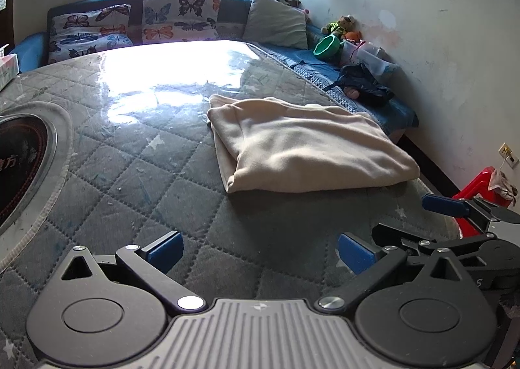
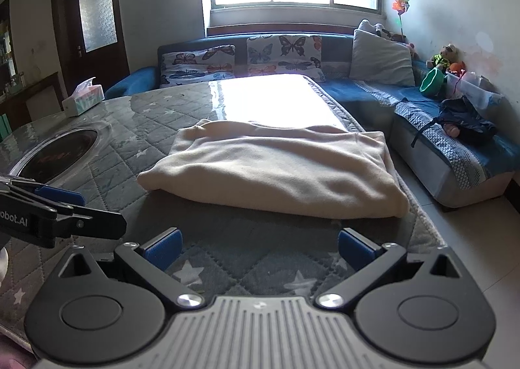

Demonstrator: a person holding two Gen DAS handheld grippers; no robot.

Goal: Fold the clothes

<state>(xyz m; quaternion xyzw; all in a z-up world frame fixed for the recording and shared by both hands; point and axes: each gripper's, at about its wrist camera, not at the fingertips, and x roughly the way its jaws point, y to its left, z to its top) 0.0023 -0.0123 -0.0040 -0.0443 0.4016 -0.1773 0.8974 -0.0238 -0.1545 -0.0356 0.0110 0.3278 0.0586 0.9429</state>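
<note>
A cream garment (image 1: 305, 145) lies folded into a thick rectangle on the quilted grey table cover (image 1: 136, 180). In the right wrist view the same cream garment (image 2: 276, 171) sits straight ahead, near the table's right edge. My left gripper (image 1: 260, 250) is open, hovering over the cover short of the garment, nothing between its blue pads (image 1: 165, 250). My right gripper (image 2: 260, 247) is open too, just in front of the garment's near edge. The right gripper's fingers (image 1: 445, 205) show at the right of the left wrist view. The left gripper's fingers (image 2: 61, 195) show at the left of the right wrist view.
A round black cooktop inset (image 2: 61, 151) sits in the table at left, a tissue box (image 2: 84, 97) behind it. A blue corner sofa (image 2: 455, 148) with butterfly cushions, toys, a green bowl (image 2: 432, 78) and dark clothing (image 2: 464, 122) wraps the far and right sides. A red stool (image 1: 477, 187) stands by the wall.
</note>
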